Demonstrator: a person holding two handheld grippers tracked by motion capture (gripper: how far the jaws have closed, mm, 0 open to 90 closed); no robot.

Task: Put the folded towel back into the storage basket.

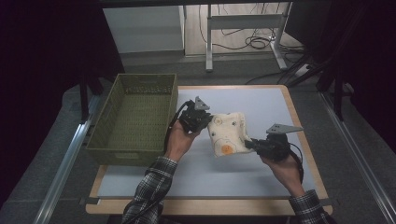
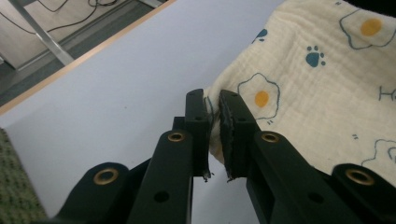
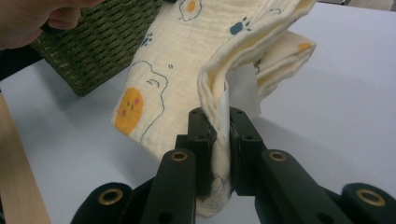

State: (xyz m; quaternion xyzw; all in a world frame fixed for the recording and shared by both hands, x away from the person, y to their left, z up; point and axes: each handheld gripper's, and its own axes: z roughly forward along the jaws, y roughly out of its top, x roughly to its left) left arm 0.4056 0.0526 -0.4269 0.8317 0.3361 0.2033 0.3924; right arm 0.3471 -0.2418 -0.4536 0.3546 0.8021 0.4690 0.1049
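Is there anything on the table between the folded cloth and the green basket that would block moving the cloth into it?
Nothing visible does. The cloth hangs between the left tool and the right tool, just right of the basket; only the basket's right wall must be cleared.

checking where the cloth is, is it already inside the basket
No, the cloth hangs over the table between the left gripper and the right gripper, beside the green basket.

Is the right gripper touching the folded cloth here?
Touching. The right gripper view shows the right gripper with both jaws clamped on the cloth's folded edge.
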